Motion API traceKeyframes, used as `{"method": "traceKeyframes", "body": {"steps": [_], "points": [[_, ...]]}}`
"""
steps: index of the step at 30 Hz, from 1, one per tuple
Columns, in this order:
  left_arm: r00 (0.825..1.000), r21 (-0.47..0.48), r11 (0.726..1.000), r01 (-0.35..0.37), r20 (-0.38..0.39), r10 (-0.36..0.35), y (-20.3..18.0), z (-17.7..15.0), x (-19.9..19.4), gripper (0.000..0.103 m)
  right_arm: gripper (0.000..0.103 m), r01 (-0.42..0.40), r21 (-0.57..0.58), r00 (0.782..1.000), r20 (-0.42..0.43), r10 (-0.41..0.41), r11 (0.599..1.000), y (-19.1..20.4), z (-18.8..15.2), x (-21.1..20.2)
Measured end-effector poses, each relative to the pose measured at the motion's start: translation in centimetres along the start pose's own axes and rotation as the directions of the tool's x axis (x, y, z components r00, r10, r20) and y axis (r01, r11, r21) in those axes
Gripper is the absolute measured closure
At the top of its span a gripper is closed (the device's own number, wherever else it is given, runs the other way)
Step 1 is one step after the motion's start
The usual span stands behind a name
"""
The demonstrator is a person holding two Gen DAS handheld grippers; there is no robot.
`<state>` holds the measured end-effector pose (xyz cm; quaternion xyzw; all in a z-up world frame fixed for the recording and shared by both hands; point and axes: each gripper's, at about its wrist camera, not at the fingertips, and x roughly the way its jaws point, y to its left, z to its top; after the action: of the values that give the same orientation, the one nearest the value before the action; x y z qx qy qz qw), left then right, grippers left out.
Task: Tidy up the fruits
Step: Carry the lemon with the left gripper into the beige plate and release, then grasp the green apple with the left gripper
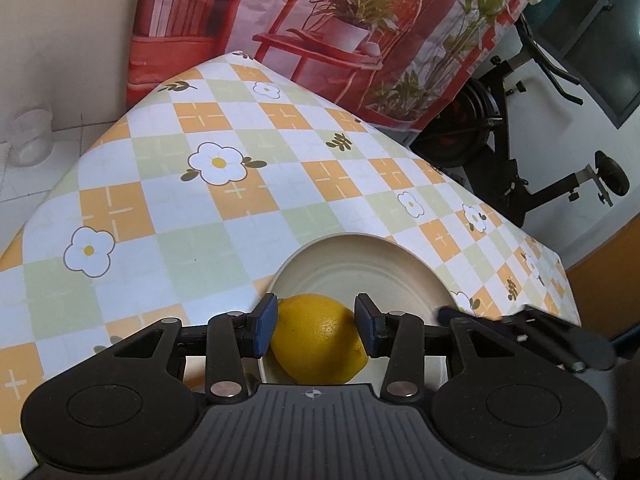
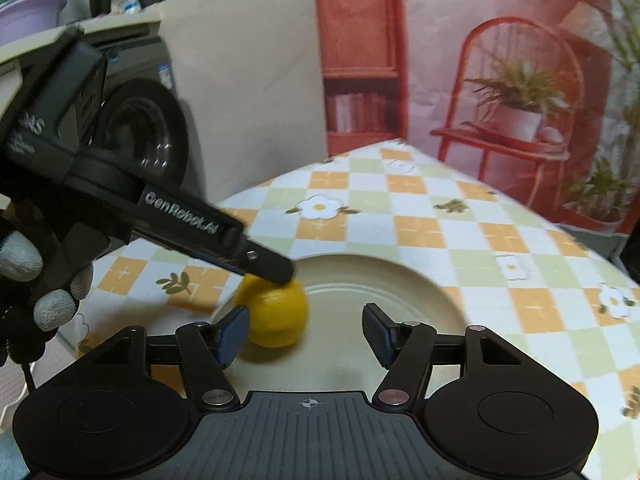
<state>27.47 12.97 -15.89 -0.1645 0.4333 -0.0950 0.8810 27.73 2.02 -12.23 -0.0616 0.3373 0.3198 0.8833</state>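
Yellow lemon (image 1: 318, 338) rests on the cream plate (image 1: 360, 256), between the left gripper (image 1: 316, 326) pads — touching or just released, I cannot tell; right gripper (image 2: 306, 334) hangs spread and empty beside it; the plate's far half offers room, table edge near.

Table with one plate
A checked, flower-print tablecloth (image 1: 224, 208) covers the table; a cream plate (image 1: 360, 256) sits near its right edge.
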Motion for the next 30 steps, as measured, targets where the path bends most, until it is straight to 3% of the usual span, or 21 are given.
{"method": "traceKeyframes", "body": {"steps": [6,16,24,30], "points": [[0.999,0.039,0.998,-0.041,0.020,0.040,-0.7,-0.4,-0.4,0.056,0.044,0.088,0.076,0.991,0.090,-0.095,0.993,-3.3,-1.8,-5.3],[0.989,0.125,0.984,-0.128,0.087,0.118,-3.6,-1.7,-1.3,0.059,0.044,0.249,0.220,0.941,0.176,-0.289,0.943,-7.3,-8.5,-14.3],[0.990,0.252,0.962,-0.101,0.122,0.072,-8.7,-3.2,-1.8,0.058,0.044,0.307,0.267,0.917,0.172,-0.359,0.913,-8.0,-12.7,-16.6],[0.997,0.283,0.958,-0.040,0.076,0.019,-11.2,-4.3,-0.7,0.058,0.044,0.340,0.292,0.897,0.186,-0.402,0.894,-8.8,-14.6,-17.4]]}}
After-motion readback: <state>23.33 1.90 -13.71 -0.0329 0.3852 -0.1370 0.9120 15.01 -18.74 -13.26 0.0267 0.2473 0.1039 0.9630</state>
